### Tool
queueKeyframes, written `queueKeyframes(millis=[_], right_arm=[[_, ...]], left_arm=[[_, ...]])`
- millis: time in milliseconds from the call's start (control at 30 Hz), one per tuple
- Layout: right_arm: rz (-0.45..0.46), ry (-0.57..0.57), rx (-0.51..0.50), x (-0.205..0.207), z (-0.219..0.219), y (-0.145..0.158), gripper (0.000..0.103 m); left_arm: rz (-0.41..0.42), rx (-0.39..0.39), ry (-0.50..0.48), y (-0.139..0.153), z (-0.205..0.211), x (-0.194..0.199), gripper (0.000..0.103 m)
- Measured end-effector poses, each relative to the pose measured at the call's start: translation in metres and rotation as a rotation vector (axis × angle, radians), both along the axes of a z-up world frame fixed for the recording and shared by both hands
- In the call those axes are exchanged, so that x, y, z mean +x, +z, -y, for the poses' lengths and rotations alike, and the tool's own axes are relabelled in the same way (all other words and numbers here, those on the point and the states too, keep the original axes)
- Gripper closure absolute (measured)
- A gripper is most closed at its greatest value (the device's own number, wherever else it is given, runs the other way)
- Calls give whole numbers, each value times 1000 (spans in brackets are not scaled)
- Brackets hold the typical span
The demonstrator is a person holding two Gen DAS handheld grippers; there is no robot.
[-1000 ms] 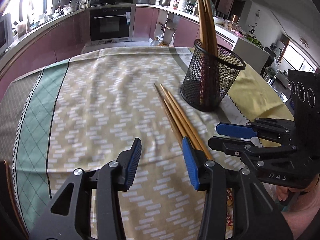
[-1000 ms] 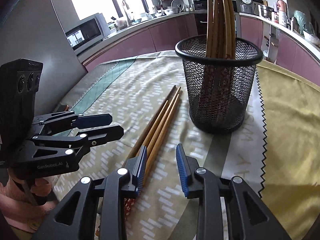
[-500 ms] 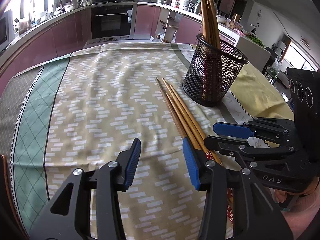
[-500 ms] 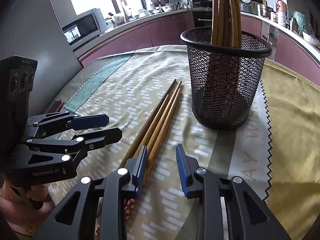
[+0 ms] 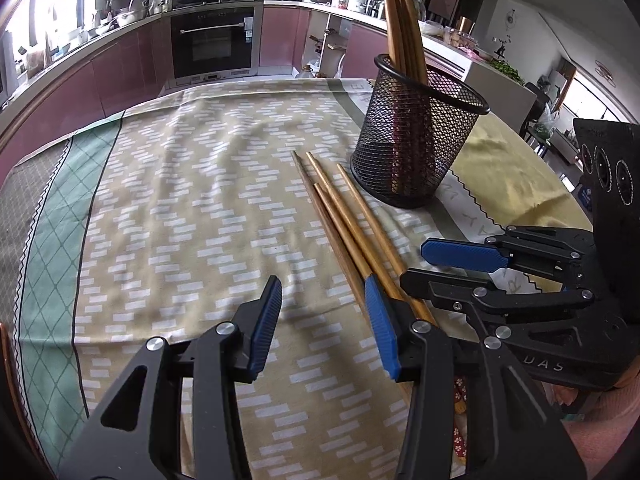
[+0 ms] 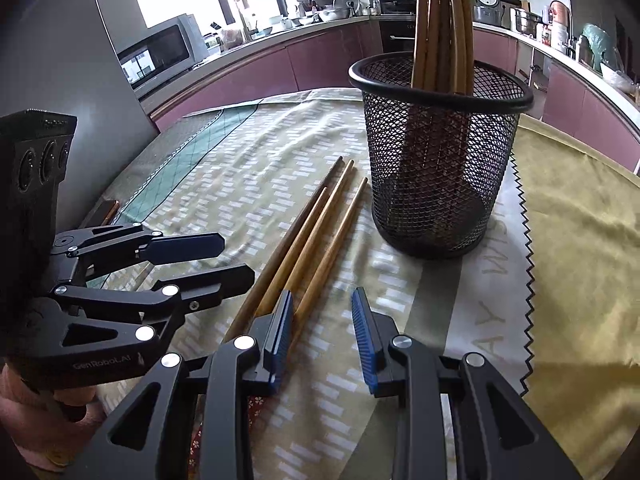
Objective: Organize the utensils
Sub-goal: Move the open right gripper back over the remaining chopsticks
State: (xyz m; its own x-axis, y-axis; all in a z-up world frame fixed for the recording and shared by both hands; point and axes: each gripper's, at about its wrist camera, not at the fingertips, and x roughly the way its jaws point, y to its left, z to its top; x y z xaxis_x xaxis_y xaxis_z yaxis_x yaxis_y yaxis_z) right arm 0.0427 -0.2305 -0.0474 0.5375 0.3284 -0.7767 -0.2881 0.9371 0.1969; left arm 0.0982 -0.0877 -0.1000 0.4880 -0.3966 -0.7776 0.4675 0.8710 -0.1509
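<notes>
- Here, four loose chopsticks [image 6: 304, 248] are seen lying side by side on the patterned cloth [image 5: 192, 208] that covers the counter, just beside the black mesh holder [image 6: 436, 168], toward the counter's near edge; their thin tips are pointed at the far edge.
- Several more chopsticks [image 6: 440, 20] are already stood upright in the holder, so the task is judged partly done, with the picking of the next loose stick as the step in hand.
- The right hand-held gripper [image 6: 322, 336] is held spread and empty above the cloth; its left pad is placed over the thick ends of the sticks, and nothing is pinched between the pads.
- The left hand-held gripper [image 5: 326, 326] is likewise held spread and empty, its right pad just beside the bundle.
- One stick is best singled out: the rightmost one, lying slightly apart from the others, is probably the easiest to straddle.
- The pads are best lowered on either side of that stick near its thick end, so that the neighbours are not caught.
- The cloth is loose and rumpled, so a scraping approach is to be avoided, lest it be dragged.
- Once lifted, the stick is to be tilted upright before the rim is cleared, since the holder is light and could be tipped.
</notes>
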Motion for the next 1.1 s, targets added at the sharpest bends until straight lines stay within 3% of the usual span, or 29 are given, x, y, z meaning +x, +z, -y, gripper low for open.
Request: queueKeyframes(millis=[733, 1100], right_arm=[[3, 2, -42, 5, 1, 0, 76], [12, -15, -63, 16, -7, -3, 82]], left_arm=[[-6, 53, -17, -6, 13, 11, 62], [-10, 75, 6, -6, 17, 25, 76]])
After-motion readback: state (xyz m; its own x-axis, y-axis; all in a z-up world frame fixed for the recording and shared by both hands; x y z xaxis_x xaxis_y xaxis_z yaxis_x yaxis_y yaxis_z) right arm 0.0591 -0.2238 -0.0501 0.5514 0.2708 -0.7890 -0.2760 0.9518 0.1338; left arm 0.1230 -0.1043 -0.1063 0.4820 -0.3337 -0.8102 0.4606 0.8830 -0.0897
